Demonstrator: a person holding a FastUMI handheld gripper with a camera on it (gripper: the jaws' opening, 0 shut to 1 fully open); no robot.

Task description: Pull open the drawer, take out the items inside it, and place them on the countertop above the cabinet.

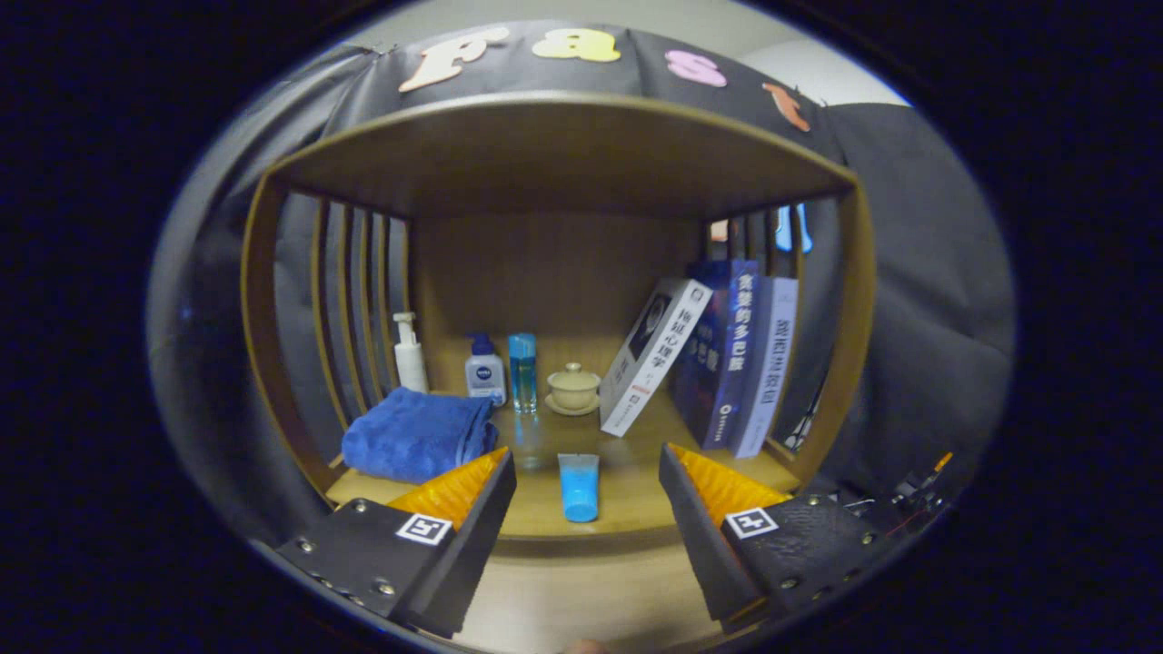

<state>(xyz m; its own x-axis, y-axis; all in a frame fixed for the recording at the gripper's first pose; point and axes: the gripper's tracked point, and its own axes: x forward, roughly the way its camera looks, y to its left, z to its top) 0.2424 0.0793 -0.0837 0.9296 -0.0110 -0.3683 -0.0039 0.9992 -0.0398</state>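
Note:
My gripper [586, 456] is open, its fingers spread wide over the front edge of the wooden countertop [636, 495]. A small light-blue tube [579, 490] rests on the countertop between the two fingertips, touching neither. Below the counter's front edge a paler wooden surface [563, 604] shows between the fingers; I cannot tell whether it is the drawer.
A folded blue towel [413, 434] lies beside the left finger. Toward the back stand a white pump bottle [409, 354], a blue-capped bottle [485, 368], a slim blue bottle [522, 371] and a lidded tea cup [573, 389]. Books [718, 359] lean at the right. A shelf roof [563, 150] spans overhead.

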